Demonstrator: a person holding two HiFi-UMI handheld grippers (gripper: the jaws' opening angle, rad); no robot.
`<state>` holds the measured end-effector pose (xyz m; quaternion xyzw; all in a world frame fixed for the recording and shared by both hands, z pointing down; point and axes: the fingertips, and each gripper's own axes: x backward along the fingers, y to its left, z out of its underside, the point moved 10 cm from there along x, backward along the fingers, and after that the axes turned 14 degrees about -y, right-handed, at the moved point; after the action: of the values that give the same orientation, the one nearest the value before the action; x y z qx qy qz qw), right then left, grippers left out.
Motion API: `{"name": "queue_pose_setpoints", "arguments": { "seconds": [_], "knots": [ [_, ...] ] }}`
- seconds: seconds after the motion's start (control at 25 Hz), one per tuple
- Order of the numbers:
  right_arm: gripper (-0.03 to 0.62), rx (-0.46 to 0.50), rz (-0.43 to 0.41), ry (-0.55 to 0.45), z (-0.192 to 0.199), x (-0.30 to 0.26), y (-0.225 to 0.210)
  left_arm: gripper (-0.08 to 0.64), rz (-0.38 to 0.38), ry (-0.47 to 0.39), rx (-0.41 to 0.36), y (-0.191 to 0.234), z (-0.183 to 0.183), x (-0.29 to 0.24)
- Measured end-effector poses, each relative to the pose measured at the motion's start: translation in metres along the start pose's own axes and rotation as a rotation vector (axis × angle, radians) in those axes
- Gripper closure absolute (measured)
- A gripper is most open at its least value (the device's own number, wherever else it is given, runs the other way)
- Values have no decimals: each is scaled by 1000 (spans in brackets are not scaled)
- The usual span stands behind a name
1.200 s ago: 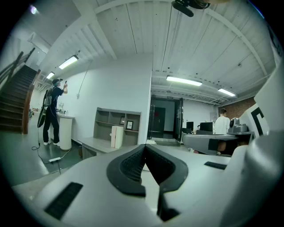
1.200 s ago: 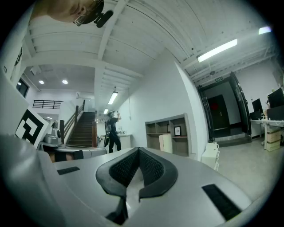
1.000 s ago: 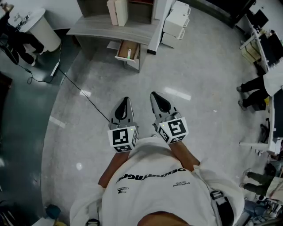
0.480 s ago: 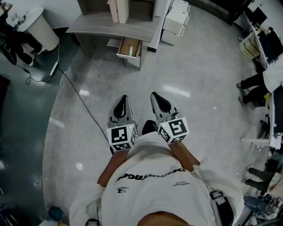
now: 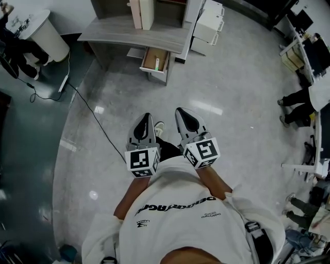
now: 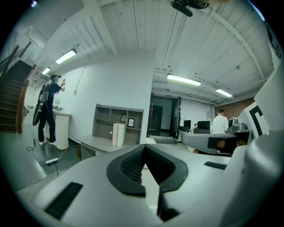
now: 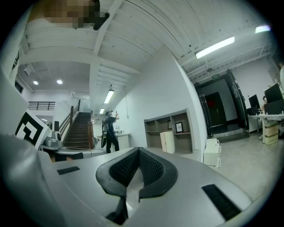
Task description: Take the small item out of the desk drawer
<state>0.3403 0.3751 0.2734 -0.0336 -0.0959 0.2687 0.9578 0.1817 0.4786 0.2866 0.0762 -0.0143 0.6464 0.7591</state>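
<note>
A view from above showed a person in a white shirt standing on a pale, speckled floor [image 5: 232,118], holding a claw in each hand in front of the body. The left claw [image 5: 145,117] had its two jaws pressed together at the tips, with nothing between them. The right claw [image 5: 180,111], just beside it, was likewise fully closed and empty. Both pointed forward towards a grey surface [image 5: 129,32] well apart from them, at the top of the view.

Under the front edge of that surface a wooden drawer [image 5: 152,56] stood pulled open. The small item [image 5: 158,64], a slim light-coloured object with a touch of green, lay inside the drawer near its right wall; its kind could not be made out.

Two pale upright boxes [image 5: 142,13] stood on the surface, and a white cabinet [image 5: 209,26] stood just to its right. A dark cable [image 5: 93,108] trailed across the floor on the left. The tip of the person's shoe [image 5: 159,127] showed between the two claws.
</note>
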Motion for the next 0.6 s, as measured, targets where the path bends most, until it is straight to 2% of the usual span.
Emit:
{"name": "queue_pose_setpoints", "arguments": {
  "seconds": [0.28, 0.6],
  "knots": [
    [561, -22, 9, 23, 27, -78, -13, 545, 34, 25, -6, 52, 13, -67],
    [561, -35, 57, 35, 35, -191, -57, 545, 67, 48, -2, 110, 14, -175]
  ]
}}
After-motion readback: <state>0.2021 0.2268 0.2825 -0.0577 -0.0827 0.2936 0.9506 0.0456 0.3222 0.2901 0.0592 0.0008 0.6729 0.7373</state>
